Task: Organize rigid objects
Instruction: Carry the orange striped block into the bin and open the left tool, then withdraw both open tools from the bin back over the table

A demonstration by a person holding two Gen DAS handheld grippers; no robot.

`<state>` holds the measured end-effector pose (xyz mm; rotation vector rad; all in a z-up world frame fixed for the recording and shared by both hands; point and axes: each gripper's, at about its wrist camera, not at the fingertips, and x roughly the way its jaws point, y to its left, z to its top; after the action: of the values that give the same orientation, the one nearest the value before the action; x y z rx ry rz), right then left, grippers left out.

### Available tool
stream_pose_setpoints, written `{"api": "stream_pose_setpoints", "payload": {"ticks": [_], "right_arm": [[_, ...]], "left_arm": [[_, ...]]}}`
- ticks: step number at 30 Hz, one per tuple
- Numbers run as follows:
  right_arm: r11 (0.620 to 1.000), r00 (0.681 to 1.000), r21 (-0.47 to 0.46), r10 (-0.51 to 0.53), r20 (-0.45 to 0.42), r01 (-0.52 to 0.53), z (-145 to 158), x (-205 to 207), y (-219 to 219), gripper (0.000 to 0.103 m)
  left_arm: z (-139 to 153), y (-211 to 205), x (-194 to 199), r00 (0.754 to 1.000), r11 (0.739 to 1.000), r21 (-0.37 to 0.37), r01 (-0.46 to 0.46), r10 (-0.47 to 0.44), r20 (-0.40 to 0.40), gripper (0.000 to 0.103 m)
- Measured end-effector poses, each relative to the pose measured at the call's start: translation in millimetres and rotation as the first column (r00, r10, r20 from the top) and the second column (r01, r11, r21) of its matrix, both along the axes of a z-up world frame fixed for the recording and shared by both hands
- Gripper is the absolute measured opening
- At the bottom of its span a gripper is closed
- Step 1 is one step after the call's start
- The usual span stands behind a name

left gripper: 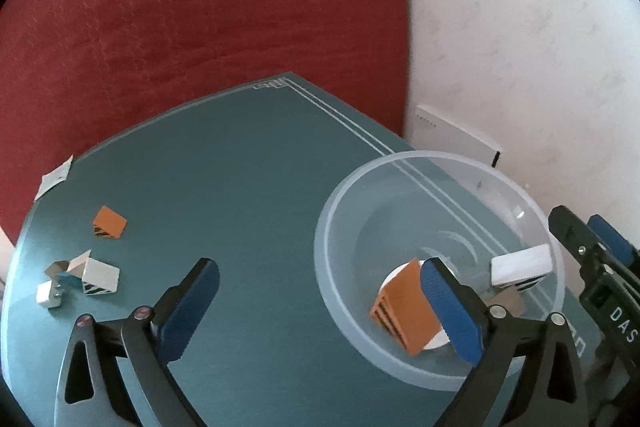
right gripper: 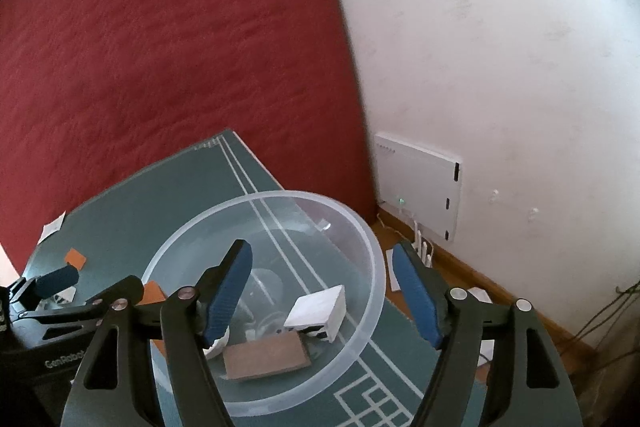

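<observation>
Now the left hand-held gripper [left gripper: 320,301] stands spread wide, nothing between its pads, one finger hanging over the clear plastic bowl [left gripper: 400,167] and the other out over the counter [left gripper: 240,155]. Right under that finger, an orange box [left gripper: 404,311] lies tilted inside the bowl on something white, next to a white box [left gripper: 520,265] and a brown cardboard piece [right gripper: 266,357]. The right hand-held gripper [right gripper: 322,291] hovers half-open above the bowl's far side, gripping nothing, its jaws straddling the rim region.

Out on the green counter, more work waits: another orange box [left gripper: 109,223] and a cluster of small white boxes [left gripper: 80,279], well apart from the bowl.

The danger? Both tools crowd the same bowl. That left finger sits low inside the wall, so a sideways pull towards the waiting boxes could catch the rim and drag or tip this light bowl, spilling what is sorted. The two grippers could also knock together, being so near each other.
</observation>
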<state>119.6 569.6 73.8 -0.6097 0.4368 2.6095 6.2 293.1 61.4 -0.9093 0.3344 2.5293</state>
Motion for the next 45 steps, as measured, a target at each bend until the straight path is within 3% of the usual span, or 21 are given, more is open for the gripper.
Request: {"api": "stream_pose_setpoints", "payload": {"ticks": [8, 28, 31, 45], "right_arm": [[1.0, 1.0, 0.016, 0.024, 0.011, -0.024, -2.0, -1.4, -3.5, 0.074], [0.987, 0.996, 0.128, 0.09, 0.02, -0.092, -8.7, -6.5, -26.2, 0.075], [0.983, 0.995, 0.15, 0.101, 0.025, -0.104, -10.3, -6.7, -31.8, 0.079], [0.964, 0.983, 0.193, 0.181, 0.04, -0.185, -8.4, -7.0, -65.9, 0.079]], "left_arm": [[3.3, -6.9, 16.2, 0.999, 0.999, -0.029, -0.014, 0.012, -0.051, 0.102], [-1.8, -58.4, 13.9, 0.989, 0.989, -0.026, -0.148, 0.147, -0.023, 0.102], [-0.2, -67.9, 13.0, 0.986, 0.986, -0.016, -0.165, 0.165, -0.024, 0.102], [-5.8, -130.4, -6.1, 0.956, 0.956, -0.011, -0.292, 0.292, -0.007, 0.102]]}}
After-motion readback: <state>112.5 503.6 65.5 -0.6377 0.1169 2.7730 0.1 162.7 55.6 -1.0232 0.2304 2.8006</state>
